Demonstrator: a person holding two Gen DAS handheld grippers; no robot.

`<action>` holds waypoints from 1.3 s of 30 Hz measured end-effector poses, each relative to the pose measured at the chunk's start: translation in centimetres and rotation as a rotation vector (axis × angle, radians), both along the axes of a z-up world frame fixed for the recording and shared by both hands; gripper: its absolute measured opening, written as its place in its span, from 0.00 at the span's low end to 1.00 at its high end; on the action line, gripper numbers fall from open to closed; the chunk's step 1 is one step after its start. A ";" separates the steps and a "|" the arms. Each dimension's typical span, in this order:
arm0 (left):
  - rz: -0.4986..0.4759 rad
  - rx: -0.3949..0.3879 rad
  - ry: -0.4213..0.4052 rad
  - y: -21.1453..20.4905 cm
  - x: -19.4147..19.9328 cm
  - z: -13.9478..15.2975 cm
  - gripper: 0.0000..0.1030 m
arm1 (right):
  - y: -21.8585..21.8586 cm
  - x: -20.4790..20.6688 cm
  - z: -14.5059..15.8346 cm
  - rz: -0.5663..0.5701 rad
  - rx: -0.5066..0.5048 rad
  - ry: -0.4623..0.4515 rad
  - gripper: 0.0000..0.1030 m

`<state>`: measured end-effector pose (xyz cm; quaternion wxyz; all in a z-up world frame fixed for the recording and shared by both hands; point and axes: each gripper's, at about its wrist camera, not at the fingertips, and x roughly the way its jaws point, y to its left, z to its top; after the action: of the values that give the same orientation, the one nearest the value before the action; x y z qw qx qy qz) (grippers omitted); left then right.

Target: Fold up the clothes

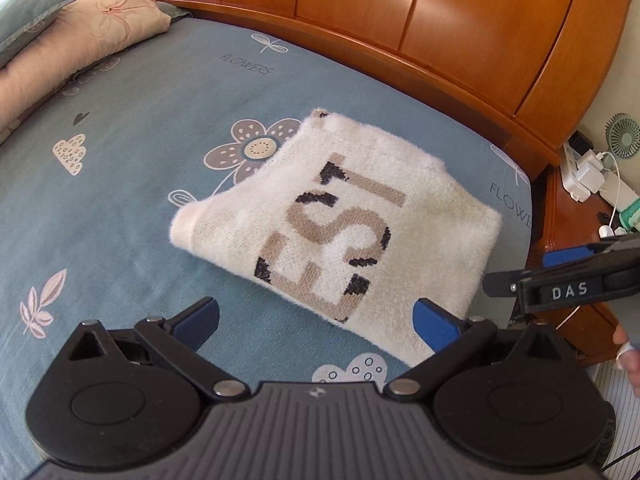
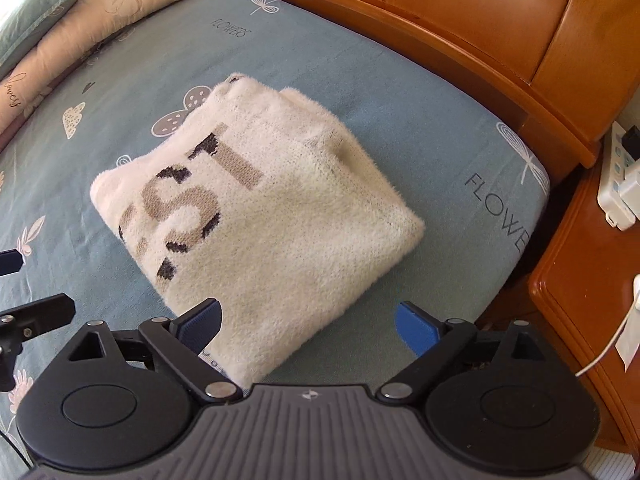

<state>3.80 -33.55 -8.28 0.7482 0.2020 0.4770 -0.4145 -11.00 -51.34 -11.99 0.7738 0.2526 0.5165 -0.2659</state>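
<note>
A bed (image 1: 132,128) with a blue flower-print sheet fills the room's near side, backed by a curved wooden headboard (image 1: 440,20), with pillows (image 1: 80,28) off at ten o'clock. Nearest, the left hand-held gripper (image 1: 316,320) hangs with its blue-padded fingers spread apart and nothing between them; the right hand-held gripper (image 2: 308,320) is likewise spread and empty. Just past them lies the sweater (image 1: 340,220), a fluffy cream knit already gathered into a compact layered rectangle flat on the sheet, lettering up. Its long axis runs from five o'clock toward eleven o'clock. In the right wrist view its near corner reaches in under the spread fingers, so the right looks the nearer; from the left it sits at about one o'clock. Whether another fold is wanted, I can't judge.
</note>
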 end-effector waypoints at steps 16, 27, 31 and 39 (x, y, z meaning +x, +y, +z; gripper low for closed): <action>0.040 0.143 0.030 4.6 0.7 8.1 0.99 | 10.3 0.0 11.8 -0.069 -0.049 0.000 0.99; -0.041 0.197 -0.012 2.9 0.9 9.0 0.99 | 10.9 -0.4 14.2 -0.137 -0.054 -0.027 0.99; -0.061 0.212 -0.014 2.0 0.9 8.5 0.99 | 10.8 -0.3 14.4 -0.141 -0.063 -0.038 0.99; -0.066 0.239 -0.003 1.3 0.8 8.0 0.99 | 10.2 0.1 14.6 -0.130 -0.062 -0.042 0.99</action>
<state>4.64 -32.24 -0.33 0.7055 0.3062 0.5150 -0.3786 -10.93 -41.16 2.65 0.7730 0.2670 0.4743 -0.3259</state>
